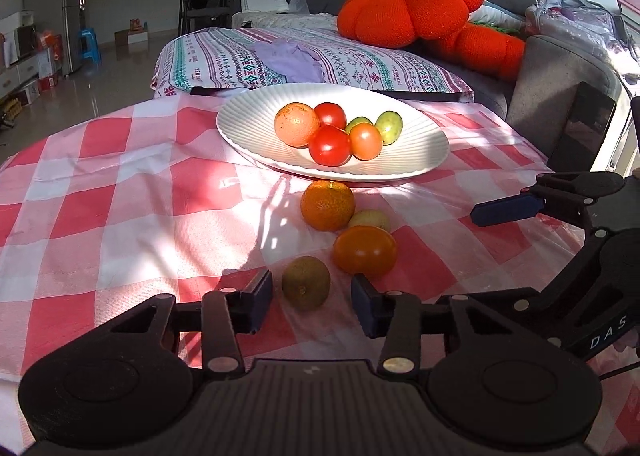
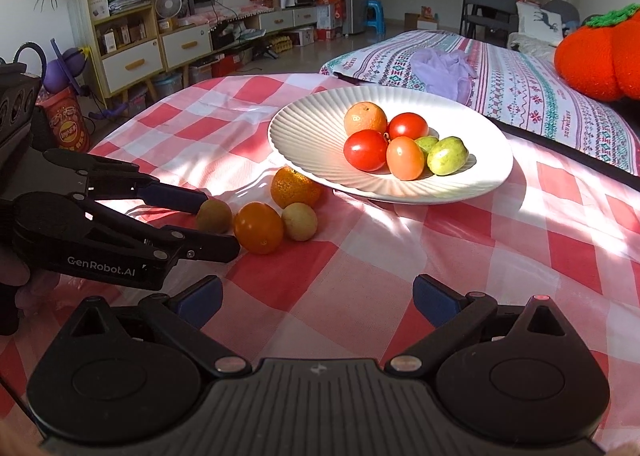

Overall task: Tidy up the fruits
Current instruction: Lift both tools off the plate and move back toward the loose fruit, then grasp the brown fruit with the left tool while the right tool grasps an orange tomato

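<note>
A white ribbed plate on the red checked cloth holds several fruits: an orange, tomatoes and green fruits. In front of it lie a mandarin, a pale round fruit, an orange tomato and a brown-green fruit. My left gripper is open, its fingers on either side of the brown-green fruit, not closed on it. My right gripper is open and empty over the cloth, near the front; one finger of it shows in the left wrist view.
A patterned cushion with a lilac cloth lies behind the table. Orange pumpkin pillows sit on a grey sofa. A dark device stands at the table's right edge. Shelves and cabinets line the far wall.
</note>
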A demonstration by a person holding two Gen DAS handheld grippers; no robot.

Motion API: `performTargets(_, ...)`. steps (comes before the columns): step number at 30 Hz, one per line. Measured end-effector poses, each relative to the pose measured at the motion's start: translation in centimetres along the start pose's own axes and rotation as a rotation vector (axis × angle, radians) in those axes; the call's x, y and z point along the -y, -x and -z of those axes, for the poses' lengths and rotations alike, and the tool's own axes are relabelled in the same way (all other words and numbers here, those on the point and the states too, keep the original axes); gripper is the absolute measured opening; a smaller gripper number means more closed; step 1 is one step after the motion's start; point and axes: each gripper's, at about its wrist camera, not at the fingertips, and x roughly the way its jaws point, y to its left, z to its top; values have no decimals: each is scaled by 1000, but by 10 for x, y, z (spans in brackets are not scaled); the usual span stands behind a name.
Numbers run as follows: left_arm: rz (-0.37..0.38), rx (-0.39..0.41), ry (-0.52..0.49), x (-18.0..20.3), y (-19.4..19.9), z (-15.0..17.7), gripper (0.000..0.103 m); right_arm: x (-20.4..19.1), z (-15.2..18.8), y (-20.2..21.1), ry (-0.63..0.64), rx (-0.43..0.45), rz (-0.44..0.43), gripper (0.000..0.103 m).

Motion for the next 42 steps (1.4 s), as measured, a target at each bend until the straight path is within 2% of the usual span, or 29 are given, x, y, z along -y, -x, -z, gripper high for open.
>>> performTargets(3,9,-12,45,-4,-1,-2,23,-3,1,-2,-2,-12,-6,99)
performTargets(10,-11,-34,73,-4,2,-4,23,-11,0,-7,3,-28,-20,94)
performTargets(18,-36,-47,112,-18,13,-3,23,-21,-7,-14,22,-31,-13,83)
performTargets(29,-59,-66,127,-32,22,0,23,-35,-28,-25,-81,-50,44,61)
performTargets(42,-62,-82,120,-33,27,3,23,-42,-36,-35,-177,-71,104,48)
